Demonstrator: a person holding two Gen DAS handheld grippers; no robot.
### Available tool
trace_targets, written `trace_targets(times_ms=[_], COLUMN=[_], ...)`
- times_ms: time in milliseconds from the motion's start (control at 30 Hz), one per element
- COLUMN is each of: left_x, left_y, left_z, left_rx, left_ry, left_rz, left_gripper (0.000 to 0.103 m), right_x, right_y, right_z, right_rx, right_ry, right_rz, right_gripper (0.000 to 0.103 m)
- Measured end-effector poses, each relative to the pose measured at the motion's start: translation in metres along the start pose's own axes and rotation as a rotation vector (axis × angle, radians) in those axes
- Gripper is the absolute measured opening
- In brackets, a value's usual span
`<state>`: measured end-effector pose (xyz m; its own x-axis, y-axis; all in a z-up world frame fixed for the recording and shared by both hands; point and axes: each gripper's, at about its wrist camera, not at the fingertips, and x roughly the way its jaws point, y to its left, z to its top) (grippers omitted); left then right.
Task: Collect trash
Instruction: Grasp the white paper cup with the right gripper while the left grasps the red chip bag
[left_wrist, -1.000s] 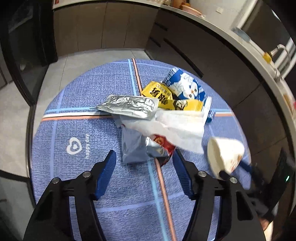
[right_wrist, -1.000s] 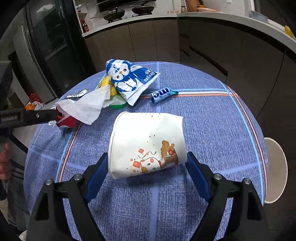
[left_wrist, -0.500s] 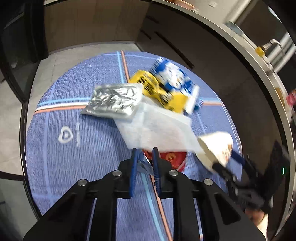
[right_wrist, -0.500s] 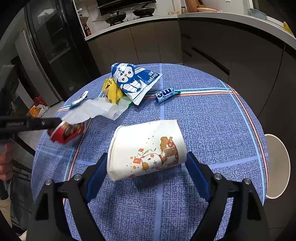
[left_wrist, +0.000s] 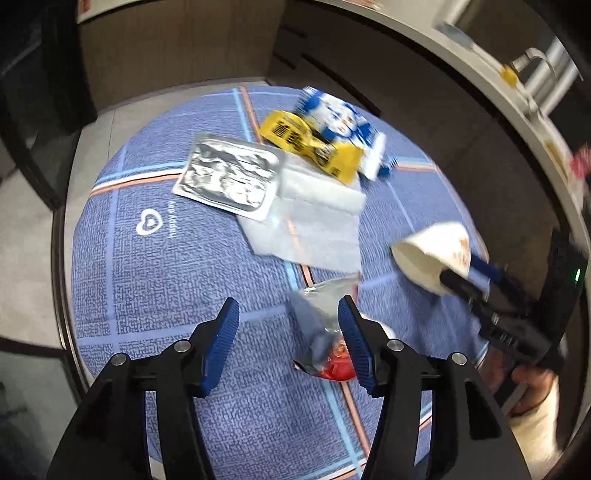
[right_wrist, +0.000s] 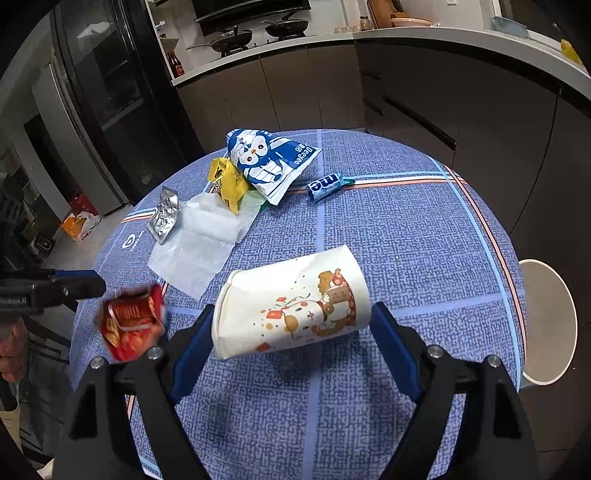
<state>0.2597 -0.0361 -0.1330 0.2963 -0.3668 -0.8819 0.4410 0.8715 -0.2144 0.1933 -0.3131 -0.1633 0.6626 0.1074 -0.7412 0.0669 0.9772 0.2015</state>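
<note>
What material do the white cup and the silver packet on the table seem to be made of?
The white cup looks like thin matte paper: its printed wall is dented and its rim squashed out of round. The silver packet looks like metallic foil or foil-coated plastic: it is shiny, wrinkled and has a flat sealed border. Which of the two it is cannot be told.

Even indoor light, strong fisheye bending at the edges.
Left wrist view is motion-blurred; the crumpled red snack wrapper (right_wrist: 131, 326) smears; soft shadow under the white paper cup (right_wrist: 291, 304).
</note>
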Motion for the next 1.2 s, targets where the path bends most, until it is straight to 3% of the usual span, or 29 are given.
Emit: trace_targets(times_ms=[333,600,767,833,900,967,1067,1200], left_x=[0.009,0.019,0.025,0.029,0.033,0.035,0.034,0.029], left_y=[-0.030,-0.033,-0.041,-0.045,-0.046,-0.047,-0.048,-0.050], left_z=[-0.016,-0.019,-0.022,-0.024,-0.024,-0.023,-0.022,-0.017], left_rx=[0.094,0.088,0.114,0.132,0.136,0.134,0.134,0.120], left_ry=[0.034,0.068,0.090,0.097,0.107,0.114,0.101,0.081], left_rz=[-0.045,-0.058,-0.066,-0.057,-0.051,-0.055,-0.047,-0.054], left_gripper=[0.053,0.062,0.062,0.059,0.033,0.016,0.009,0.009], right_x=[0.004,0.007,0.007,0.007,0.007,0.006,0.004,-0.006], right_y=[-0.005,-0.007,-0.008,-0.008,-0.008,-0.008,-0.009,-0.009], right_z=[-0.004,-0.006,-0.006,-0.006,-0.006,-0.006,-0.005,-0.002], right_rx=[0.012,0.025,0.031,0.033,0.033,0.033,0.035,0.037], right_ry=[0.010,0.016,0.014,0.012,0.013,0.009,0.004,-0.020], right_rz=[0.001,0.006,0.005,0.004,0.004,0.005,0.008,0.014], right_gripper=[0.083,0.083,0.083,0.082,0.082,0.082,0.081,0.081])
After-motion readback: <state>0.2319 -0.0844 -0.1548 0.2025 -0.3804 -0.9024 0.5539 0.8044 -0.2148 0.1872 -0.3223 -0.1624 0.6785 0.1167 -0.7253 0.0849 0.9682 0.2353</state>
